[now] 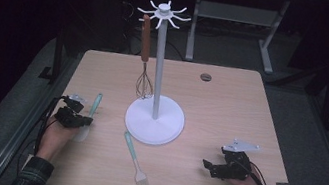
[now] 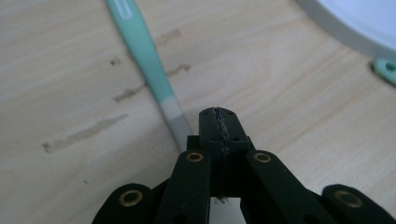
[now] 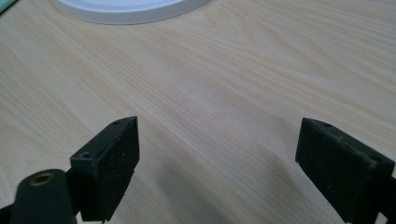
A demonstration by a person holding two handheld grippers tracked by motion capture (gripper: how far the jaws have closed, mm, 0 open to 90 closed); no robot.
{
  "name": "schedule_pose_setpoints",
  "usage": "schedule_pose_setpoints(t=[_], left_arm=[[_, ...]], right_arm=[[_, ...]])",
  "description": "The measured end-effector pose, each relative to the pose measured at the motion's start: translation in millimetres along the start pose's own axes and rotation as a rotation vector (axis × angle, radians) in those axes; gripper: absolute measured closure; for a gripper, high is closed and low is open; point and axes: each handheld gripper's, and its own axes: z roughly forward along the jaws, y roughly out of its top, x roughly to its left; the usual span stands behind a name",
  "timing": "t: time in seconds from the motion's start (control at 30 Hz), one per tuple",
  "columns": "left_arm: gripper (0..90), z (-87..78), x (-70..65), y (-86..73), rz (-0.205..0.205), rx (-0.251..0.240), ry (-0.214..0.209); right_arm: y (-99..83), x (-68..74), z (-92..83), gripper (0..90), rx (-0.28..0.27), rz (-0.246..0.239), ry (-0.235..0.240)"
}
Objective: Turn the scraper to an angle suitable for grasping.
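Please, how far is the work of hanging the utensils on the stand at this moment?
Done: the whisk hangs on the stand. In hand: the left gripper is shut beside the spatula, which lies on the table; whether it pinches it I cannot tell. Left: the spatula and the brush still lie flat. The right gripper is open, holding nothing.

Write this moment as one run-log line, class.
left claw: shut, empty, beside spatula | right claw: open, empty | whisk: hung on rack | brush: on table
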Motion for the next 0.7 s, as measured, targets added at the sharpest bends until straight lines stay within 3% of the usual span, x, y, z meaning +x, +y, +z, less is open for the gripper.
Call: schedule_pose_setpoints(t=[0.07, 0.2, 0.4, 0.7], left_arm=[[89.9, -1.5, 5.8, 8.8, -0.010, -0.029, 0.015], [89.9, 1.4, 13.7, 18.5, -0.008, -0.031, 0.028], [89.9, 17.9, 30.9, 40.5, -0.003, -0.046, 0.088], [89.9, 33.8, 38.8, 35.9, -0.063, -0.074, 0.115]], right_arm=[[0.0, 0.0, 0.9, 13.6, 0.003, 0.002, -0.002], [0.1, 0.4, 0.5, 13.6, 0.000, 0.004, -0.002], [-0.9, -2.6, 0.7, 13.6, 0.003, 0.010, -0.001], [-2.3, -5.4, 0.3, 13.6, 0.003, 0.015, -0.001]])
